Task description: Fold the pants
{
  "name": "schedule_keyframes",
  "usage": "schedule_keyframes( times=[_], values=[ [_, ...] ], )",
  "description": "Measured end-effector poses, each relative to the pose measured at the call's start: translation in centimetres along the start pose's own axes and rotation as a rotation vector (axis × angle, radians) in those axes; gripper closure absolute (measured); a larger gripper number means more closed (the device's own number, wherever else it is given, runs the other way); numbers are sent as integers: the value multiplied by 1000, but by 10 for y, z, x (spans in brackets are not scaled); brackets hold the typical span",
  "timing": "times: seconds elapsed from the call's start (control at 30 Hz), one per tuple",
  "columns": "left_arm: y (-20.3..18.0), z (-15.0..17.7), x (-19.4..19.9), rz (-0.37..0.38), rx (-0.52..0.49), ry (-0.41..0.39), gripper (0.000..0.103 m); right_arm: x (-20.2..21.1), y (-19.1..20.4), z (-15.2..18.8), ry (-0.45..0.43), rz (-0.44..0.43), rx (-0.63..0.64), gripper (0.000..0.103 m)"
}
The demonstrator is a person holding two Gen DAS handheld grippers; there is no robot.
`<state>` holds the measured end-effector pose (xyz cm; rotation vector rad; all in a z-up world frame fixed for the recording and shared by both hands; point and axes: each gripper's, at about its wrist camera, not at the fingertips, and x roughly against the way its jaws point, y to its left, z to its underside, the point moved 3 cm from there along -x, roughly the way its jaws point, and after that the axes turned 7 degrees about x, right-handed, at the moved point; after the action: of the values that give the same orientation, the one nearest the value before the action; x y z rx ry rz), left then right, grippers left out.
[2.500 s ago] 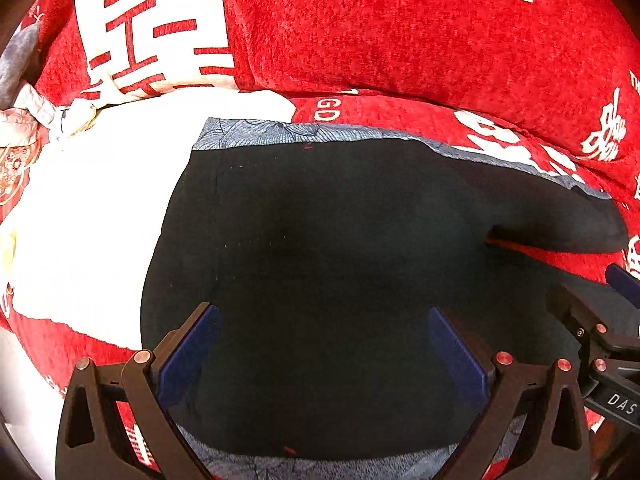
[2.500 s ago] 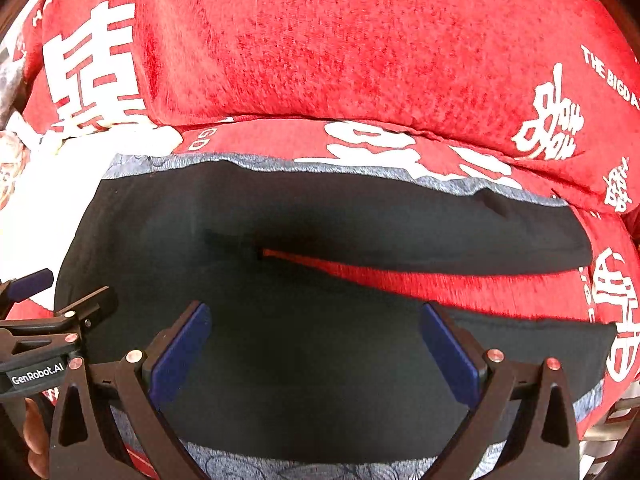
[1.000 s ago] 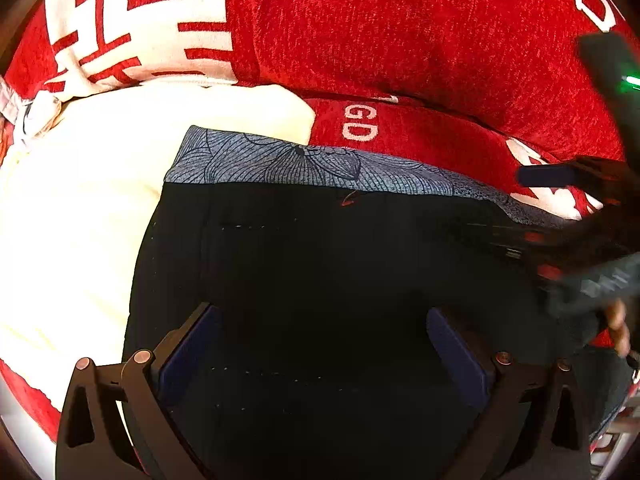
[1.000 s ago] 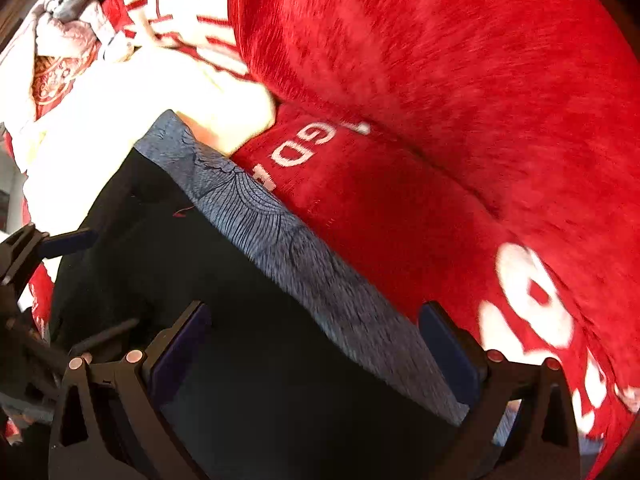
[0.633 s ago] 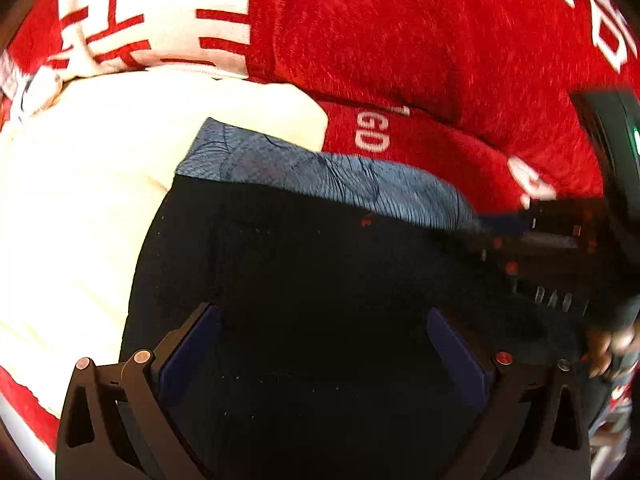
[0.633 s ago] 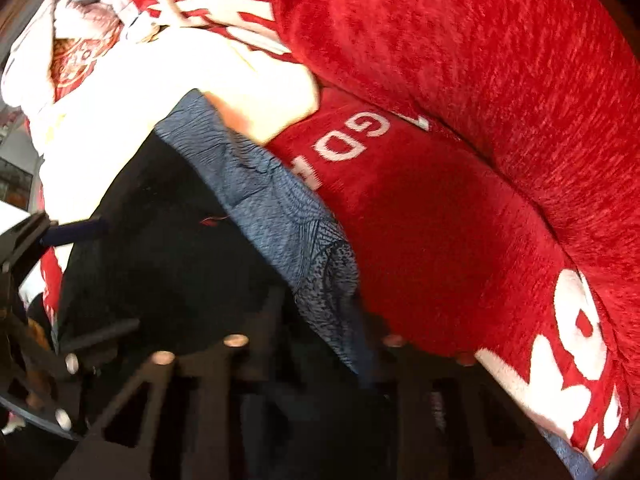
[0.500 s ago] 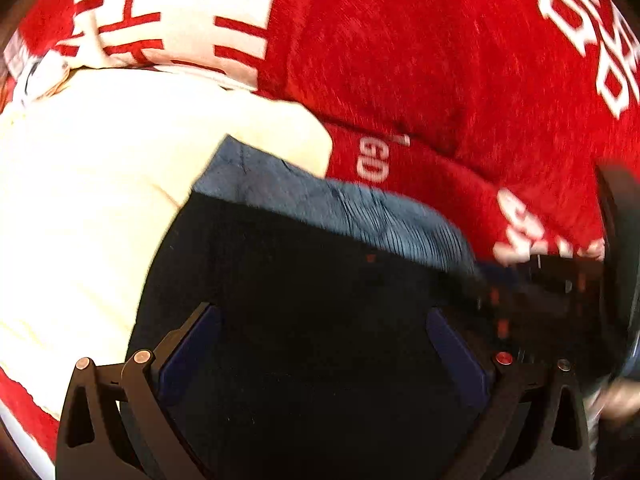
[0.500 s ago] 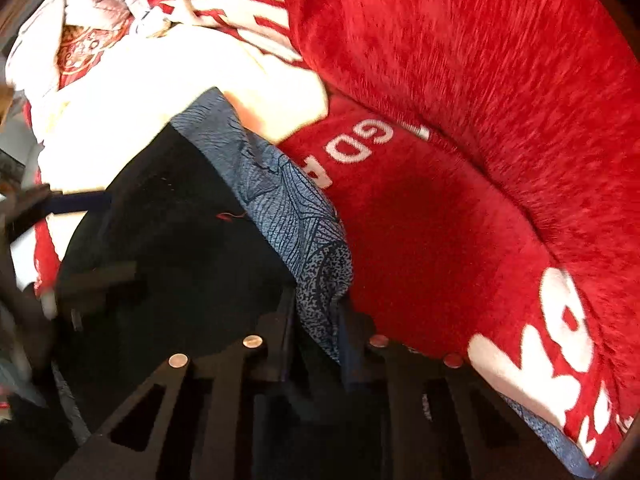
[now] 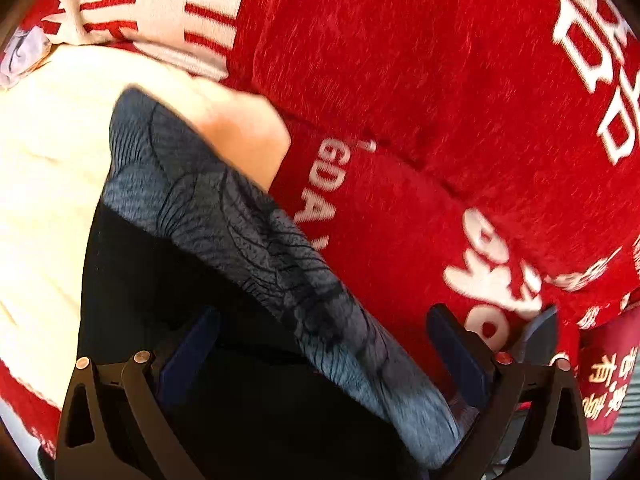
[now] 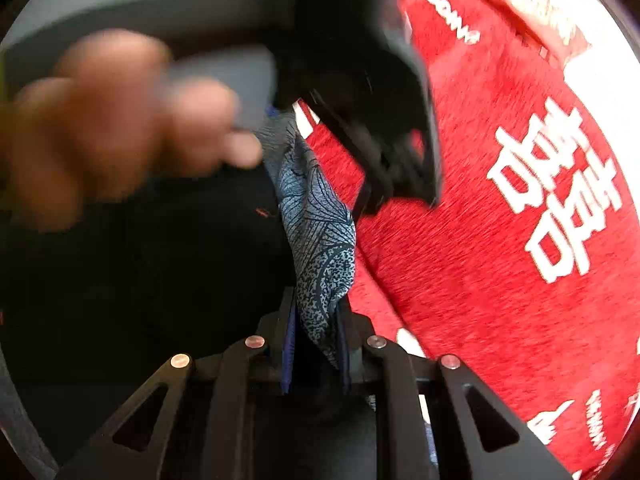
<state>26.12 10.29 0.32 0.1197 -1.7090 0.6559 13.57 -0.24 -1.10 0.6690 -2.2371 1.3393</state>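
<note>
Black pants (image 9: 168, 280) with a blue-grey patterned waistband (image 9: 256, 232) lie on a red blanket. My left gripper (image 9: 324, 344) is open, its fingers astride the waistband and black cloth. My right gripper (image 10: 316, 344) is shut on the patterned waistband (image 10: 320, 232) and holds it lifted. In the right wrist view the other gripper (image 10: 360, 92) and the hand that holds it (image 10: 108, 120) show close above the pants (image 10: 140, 280), blurred.
A red blanket with white characters (image 9: 440, 100) covers the surface and rises behind. A cream cloth (image 9: 44, 168) lies to the left of the pants. The red blanket (image 10: 520, 220) fills the right of the right wrist view.
My right gripper swung to the far waistband, closed on it and lifted it. My left gripper moved right along the waistband and stayed open.
</note>
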Motion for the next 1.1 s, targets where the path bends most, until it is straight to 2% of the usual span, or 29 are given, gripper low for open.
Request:
schedule_keyframes(
  times=[0.03, 0.07, 0.1, 0.17, 0.23, 0.3, 0.43, 0.53, 0.73, 0.8, 0.83, 0.87, 0.9, 0.93, 0.97, 1.0, 1.03, 1.1],
  values=[
    [3, 6, 1, -12, -2, 5, 45, 5, 4, 2, -6, 13, 7, 84],
    [5, 15, 1, -9, -1, 18, 70, 9, 7, 3, -9, 22, 15, 84],
    [9, 24, 3, 26, 6, 39, 76, 14, 11, 4, -12, 21, 20, 84],
    [17, 42, 14, 48, 15, 17, 82, 23, 17, 5, -24, 21, 13, 84],
    [24, 61, 32, 55, 11, -22, 82, 35, 24, 7, -34, 27, 12, 84],
    [30, 81, 54, 97, 5, -71, 82, 52, 29, 7, -47, 37, 3, 84],
    [51, 136, 91, 148, -36, -178, 82, 95, 47, 17, -63, 42, -34, 84],
    [76, 169, 86, 157, -25, -190, 82, 110, 70, 29, -48, 34, -45, 85],
    [138, 206, 43, 192, 84, -106, 81, 108, 132, 49, 30, 29, 33, 83],
    [152, 213, 34, 206, 113, -87, 69, 110, 148, 53, 55, 76, 98, 80],
    [157, 216, 34, 225, 125, -91, 67, 115, 151, 54, 53, 84, 116, 75],
    [161, 217, 36, 235, 131, -88, 67, 123, 149, 55, 49, 51, 109, 62],
    [163, 218, 39, 235, 136, -84, 66, 130, 145, 55, 46, 20, 81, 55],
    [165, 218, 42, 225, 142, -82, 51, 133, 131, 56, 49, -12, 30, 46],
    [168, 220, 47, 209, 152, -92, 27, 139, 116, 59, 55, -59, -47, 44],
    [172, 223, 54, 183, 163, -123, 18, 143, 94, 63, 63, -110, -151, 43],
    [176, 227, 61, 154, 167, -163, 13, 144, 69, 69, 73, -140, -263, 40],
    [178, 234, 67, 143, 147, -170, 12, 132, 6, 91, 119, -144, -506, 27]
  ],
)
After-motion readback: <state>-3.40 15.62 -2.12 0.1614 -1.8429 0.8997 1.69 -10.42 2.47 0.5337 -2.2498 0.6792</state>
